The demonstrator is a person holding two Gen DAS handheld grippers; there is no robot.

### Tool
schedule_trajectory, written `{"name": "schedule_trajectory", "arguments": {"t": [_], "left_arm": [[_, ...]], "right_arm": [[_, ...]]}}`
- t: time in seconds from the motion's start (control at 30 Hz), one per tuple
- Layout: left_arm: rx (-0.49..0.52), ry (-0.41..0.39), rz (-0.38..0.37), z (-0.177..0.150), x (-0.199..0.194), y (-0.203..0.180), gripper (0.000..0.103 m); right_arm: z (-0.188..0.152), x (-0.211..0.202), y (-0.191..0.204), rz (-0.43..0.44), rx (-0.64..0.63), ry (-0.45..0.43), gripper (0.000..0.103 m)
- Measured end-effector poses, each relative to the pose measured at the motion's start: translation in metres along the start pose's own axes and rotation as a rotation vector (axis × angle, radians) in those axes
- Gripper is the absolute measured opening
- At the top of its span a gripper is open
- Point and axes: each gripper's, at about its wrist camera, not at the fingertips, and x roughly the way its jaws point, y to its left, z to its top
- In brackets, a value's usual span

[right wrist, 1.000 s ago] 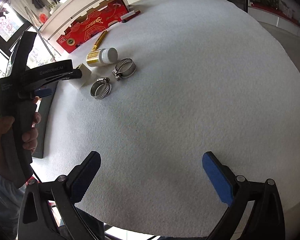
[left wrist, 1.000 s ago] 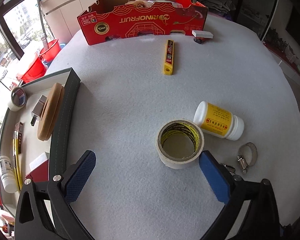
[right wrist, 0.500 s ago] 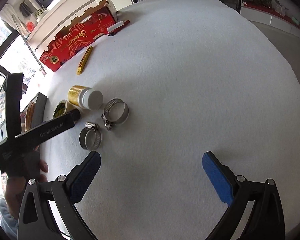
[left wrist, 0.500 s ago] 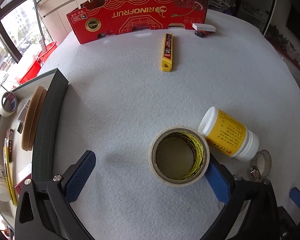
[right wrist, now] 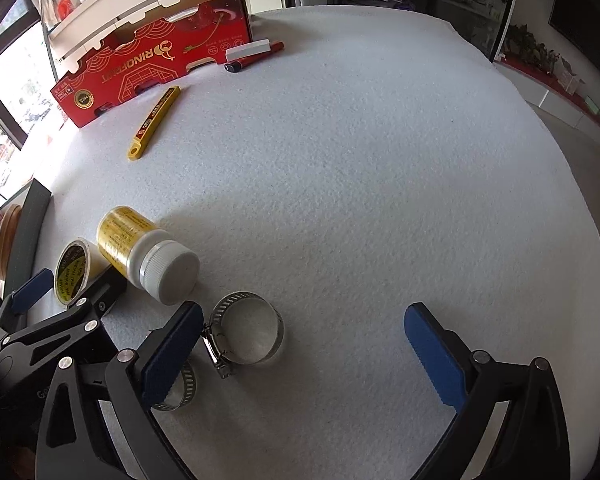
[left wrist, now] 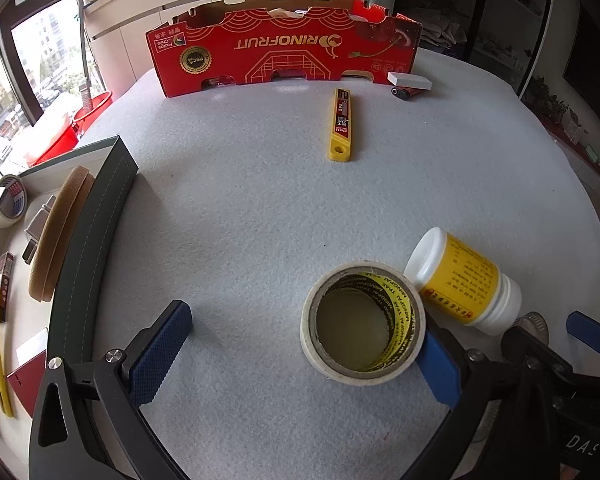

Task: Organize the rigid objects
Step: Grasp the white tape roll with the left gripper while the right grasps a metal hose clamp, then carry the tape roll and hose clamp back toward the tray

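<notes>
You're straddling the tape roll [left wrist: 362, 328] with the left gripper [left wrist: 300, 354] spread wide; its far finger risks nudging the bottle [left wrist: 462, 286].

Tape roll [left wrist: 362, 326] touching bottle [left wrist: 462, 286] on its right — knife [left wrist: 341, 125] well behind.

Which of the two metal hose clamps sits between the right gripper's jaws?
The larger steel hose clamp, lying beside the left jaw; the smaller clamp is half hidden behind that jaw, outside the gap.

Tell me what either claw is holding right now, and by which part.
Nothing. Left claw straddles the white masking tape roll, open; right claw is open too.
</notes>
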Motion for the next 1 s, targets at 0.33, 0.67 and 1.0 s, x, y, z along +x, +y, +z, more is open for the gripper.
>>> {"name": "schedule_trajectory", "arguments": {"t": [0.33, 0.67, 1.0], "left_arm": [[0.071, 0.050, -0.037, 0.003, -0.008, -0.012, 0.073], [0.131, 0.074, -0.054, -0.032, -0.038, -0.020, 0.052], [0.118, 0.050, -0.126, -0.087, -0.097, -0.015, 0.052]], "right_arm": [[-0.005, -0.011, 0.023, -0.013, -0.151, -0.004, 0.042], [-0.050, -0.040, -0.005, 0.089, -0.015, 0.019, 0.042], [-0.098, -0.069, -0.018, 0.144, 0.055, 0.031, 0.042]]}}
